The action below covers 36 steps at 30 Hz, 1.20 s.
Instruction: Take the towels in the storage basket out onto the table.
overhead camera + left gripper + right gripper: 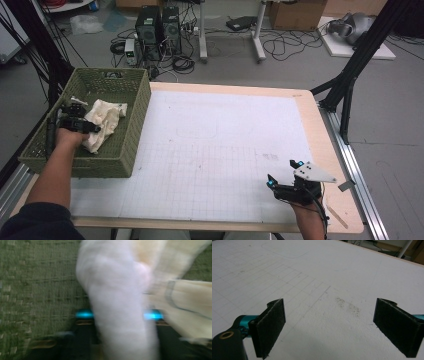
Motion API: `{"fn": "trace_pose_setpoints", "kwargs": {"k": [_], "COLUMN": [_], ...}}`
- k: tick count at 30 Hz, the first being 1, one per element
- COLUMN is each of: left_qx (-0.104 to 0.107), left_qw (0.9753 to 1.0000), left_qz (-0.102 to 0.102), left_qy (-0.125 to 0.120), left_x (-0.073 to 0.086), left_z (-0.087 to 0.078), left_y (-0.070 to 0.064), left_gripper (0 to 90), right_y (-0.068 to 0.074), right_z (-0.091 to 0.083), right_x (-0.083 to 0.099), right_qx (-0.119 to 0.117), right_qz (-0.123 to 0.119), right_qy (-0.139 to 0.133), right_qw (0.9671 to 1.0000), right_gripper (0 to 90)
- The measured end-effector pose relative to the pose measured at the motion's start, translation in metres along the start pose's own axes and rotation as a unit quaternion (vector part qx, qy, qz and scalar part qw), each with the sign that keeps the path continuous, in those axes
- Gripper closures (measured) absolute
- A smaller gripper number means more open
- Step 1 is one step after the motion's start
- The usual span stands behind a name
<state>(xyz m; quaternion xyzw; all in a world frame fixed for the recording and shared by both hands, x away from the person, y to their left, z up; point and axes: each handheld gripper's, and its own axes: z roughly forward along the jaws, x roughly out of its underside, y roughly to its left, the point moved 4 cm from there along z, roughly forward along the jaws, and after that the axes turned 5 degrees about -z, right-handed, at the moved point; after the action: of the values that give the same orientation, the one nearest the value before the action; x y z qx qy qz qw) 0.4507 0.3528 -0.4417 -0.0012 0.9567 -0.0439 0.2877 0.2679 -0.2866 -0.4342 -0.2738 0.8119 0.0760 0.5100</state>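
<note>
No legible txt, labels or nos. anywhere.

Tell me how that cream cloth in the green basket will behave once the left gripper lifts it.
The cream cloth lies crumpled in folds, so it is probably limp and would drape and trail. It looks light. Bunched between the pads of the left gripper, it seems unlikely to slip, though a hanging end might snag the woven green basket.

We see the left tool (75,122): black body, black cable along the forearm, teal-lit spots near the jaws in its own view. Left arm has a dark navy sleeve (37,222) at the upper arm, forearm bare. Right tool (285,180): black body, teal metal joints, brass-ringed hole, grey three-cornered plate (312,172) on top, black cable trailing. Jaws carry flat black rough-textured pads (270,326).
</note>
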Motion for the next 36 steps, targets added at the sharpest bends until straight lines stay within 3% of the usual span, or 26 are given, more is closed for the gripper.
{"fn": "trace_pose_setpoints", "kwargs": {"k": [3,6,9,11,12,13,14,15,16,17,18,19,20,21,22,23,28,33,36], "left_qx": [0.002,0.025,0.047,0.067,0.078,0.078,0.086,0.102,0.102,0.111,0.124,0.129,0.129,0.135,0.143,0.143,0.155,0.168,0.175], "left_qw": [0.9995,0.9977,0.9932,0.9889,0.9857,0.9857,0.9831,0.9768,0.9768,0.9729,0.9647,0.961,0.961,0.957,0.949,0.949,0.9343,0.9241,0.9154], "left_qz": [-0.005,-0.027,-0.045,-0.054,-0.056,-0.056,-0.056,-0.053,-0.053,-0.051,-0.04,-0.035,-0.035,-0.031,-0.021,-0.021,0.006,0.01,0.011], "left_qy": [-0.032,-0.057,-0.097,-0.121,-0.139,-0.139,-0.152,-0.18,-0.18,-0.196,-0.229,-0.242,-0.242,-0.255,-0.28,-0.28,-0.321,-0.343,-0.362], "left_x": [-0.006,-0.008,-0.012,-0.013,-0.015,-0.015,-0.016,-0.018,-0.018,-0.02,-0.022,-0.023,-0.023,-0.023,-0.024,-0.024,-0.022,-0.02,-0.019], "left_z": [-0.009,-0.015,-0.024,-0.03,-0.036,-0.036,-0.04,-0.048,-0.048,-0.053,-0.063,-0.067,-0.067,-0.071,-0.079,-0.079,-0.096,-0.109,-0.119], "left_y": [0.0,0.002,0.002,0.002,0.002,0.002,0.001,-0.002,-0.002,-0.004,-0.007,-0.009,-0.009,-0.011,-0.014,-0.014,-0.021,-0.026,-0.028], "left_gripper": [78.9,79.2,79.6,79.7,79.7,79.8,79.8,79.8,79.8,79.8,79.8,79.9,79.8,79.8,79.8,79.8,79.8,79.8,79.8], "right_y": [-0.001,-0.003,-0.005,-0.006,-0.006,-0.006,-0.006,-0.006,-0.005,-0.005,-0.004,-0.004,-0.004,-0.004,-0.003,-0.003,-0.003,-0.002,-0.001], "right_z": [-0.001,-0.004,-0.006,-0.007,-0.007,-0.007,-0.007,-0.007,-0.007,-0.007,-0.006,-0.006,-0.006,-0.006,-0.006,-0.006,-0.007,-0.007,-0.006], "right_x": [0.0,0.0,0.001,0.001,0.001,0.001,0.001,0.001,0.001,0.001,0.0,0.0,-0.001,-0.001,-0.001,-0.001,-0.001,-0.002,-0.002], "right_qx": [0.002,0.005,0.007,0.009,0.009,0.009,0.009,0.009,0.008,0.008,0.006,0.007,0.007,0.007,0.007,0.007,0.007,0.006,0.005], "right_qz": [0.001,0.008,0.012,0.018,0.018,0.018,0.018,0.017,0.018,0.018,0.016,0.015,0.014,0.014,0.014,0.014,0.015,0.014,0.012], "right_qy": [-0.001,-0.004,-0.008,-0.009,-0.009,-0.01,-0.009,-0.009,-0.009,-0.009,-0.009,-0.009,-0.009,-0.009,-0.009,-0.009,-0.008,-0.009,-0.009], "right_qw": [1.0,1.0,0.9999,0.9998,0.9998,0.9998,0.9998,0.9998,0.9998,0.9998,0.9998,0.9998,0.9998,0.9998,0.9998,0.9998,0.9998,0.9998,0.9999], "right_gripper": [10.0,10.0,10.0,10.0,10.0,10.0,10.0,10.0,10.0,10.0,10.0,10.0,10.0,10.0,10.0,10.0,10.0,10.0,10.0]}}
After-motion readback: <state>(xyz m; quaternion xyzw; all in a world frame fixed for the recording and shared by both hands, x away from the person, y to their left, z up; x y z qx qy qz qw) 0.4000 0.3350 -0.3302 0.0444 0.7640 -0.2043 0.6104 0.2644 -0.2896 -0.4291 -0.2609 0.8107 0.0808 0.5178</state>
